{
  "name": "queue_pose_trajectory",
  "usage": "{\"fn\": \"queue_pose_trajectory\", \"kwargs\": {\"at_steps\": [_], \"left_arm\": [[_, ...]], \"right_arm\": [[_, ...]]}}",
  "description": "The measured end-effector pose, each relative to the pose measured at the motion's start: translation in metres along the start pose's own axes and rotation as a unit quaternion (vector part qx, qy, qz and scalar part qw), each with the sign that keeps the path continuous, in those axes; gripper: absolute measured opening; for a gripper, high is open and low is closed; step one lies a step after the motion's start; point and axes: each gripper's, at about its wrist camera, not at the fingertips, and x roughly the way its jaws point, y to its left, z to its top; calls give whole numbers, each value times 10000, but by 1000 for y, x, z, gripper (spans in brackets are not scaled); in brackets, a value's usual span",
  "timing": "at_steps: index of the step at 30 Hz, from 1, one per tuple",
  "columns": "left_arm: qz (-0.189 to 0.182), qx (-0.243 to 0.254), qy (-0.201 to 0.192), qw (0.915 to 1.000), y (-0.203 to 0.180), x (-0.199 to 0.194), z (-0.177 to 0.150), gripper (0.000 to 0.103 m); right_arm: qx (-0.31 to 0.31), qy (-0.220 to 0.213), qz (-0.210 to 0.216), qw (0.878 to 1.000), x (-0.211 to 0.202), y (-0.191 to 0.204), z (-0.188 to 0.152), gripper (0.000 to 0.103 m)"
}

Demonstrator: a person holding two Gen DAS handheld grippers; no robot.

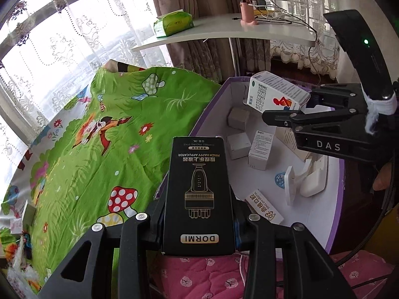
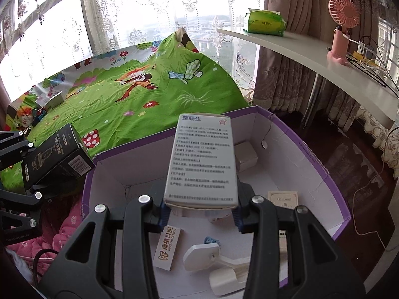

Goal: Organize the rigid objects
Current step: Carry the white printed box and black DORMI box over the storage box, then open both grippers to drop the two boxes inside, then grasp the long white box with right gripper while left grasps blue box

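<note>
My left gripper (image 1: 199, 214) is shut on a black DORMI box (image 1: 198, 191), held at the left rim of a purple-edged white cardboard box (image 1: 334, 226). The black box also shows at the left of the right wrist view (image 2: 57, 157). My right gripper (image 2: 200, 211) is shut on a white medicine box (image 2: 203, 159), held above the cardboard box's inside (image 2: 311, 174). In the left wrist view the right gripper (image 1: 281, 113) and its medicine box (image 1: 276, 92) are at upper right.
Inside the cardboard box lie small white boxes (image 1: 238, 144), a white dental box (image 2: 167, 249), a white plastic holder (image 2: 219, 261) and a blue ring (image 1: 280, 179). A green cartoon sheet (image 1: 99, 134) covers the bed. A white shelf (image 2: 324, 69) holds a pink fan (image 2: 341, 25) and tissues (image 2: 264, 22).
</note>
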Motion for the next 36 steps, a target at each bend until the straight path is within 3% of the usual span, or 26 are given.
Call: {"fn": "queue_pose_trajectory", "kwargs": {"at_steps": [8,11,12,13,14,16,20,23,25,26,29,31,33,36], "left_arm": [[-654,-51,-189,9977,-24,18,16,40],[-1168,-22,-495,9919,-28,20,14,42],[-1384,-2,-543,9889,-27,20,12,48],[-1516,-4,-566,9868,-25,19,8,53],[-1490,-46,-662,9866,-19,17,3,61],[-1115,-168,-946,9891,2,10,-11,70],[134,-645,-1170,9909,75,-2,-48,82],[775,-1553,-901,9807,158,-3,-90,84],[1338,-2227,-610,9637,213,-3,-125,84],[1680,-2545,-436,9514,241,-4,-144,84],[2472,-3346,49,9093,313,-6,-200,84],[2828,-3889,300,8763,350,-12,-236,84],[2991,-4401,435,8455,377,-23,-271,84],[2967,-4966,487,8142,399,-30,-308,84]], "right_arm": [[149,24,-590,9981,-8,-39,-4,44],[111,163,-795,9966,-2,-43,-6,44],[109,212,-877,9959,1,-43,-6,44],[119,268,-1050,9940,3,-43,-6,48],[141,352,-1286,9910,7,-42,-4,66],[142,450,-1452,9883,14,-34,2,81],[-439,403,-885,9943,29,18,20,81],[-1210,488,-212,9912,51,86,33,82],[-1557,564,281,9858,67,134,41,82],[-1716,605,524,9819,76,159,45,82],[-2257,688,1115,9653,103,240,54,83],[-2626,656,1467,9514,120,292,60,83],[-2851,670,1804,9390,139,342,65,83],[-2967,940,2257,9231,174,405,73,83]]}}
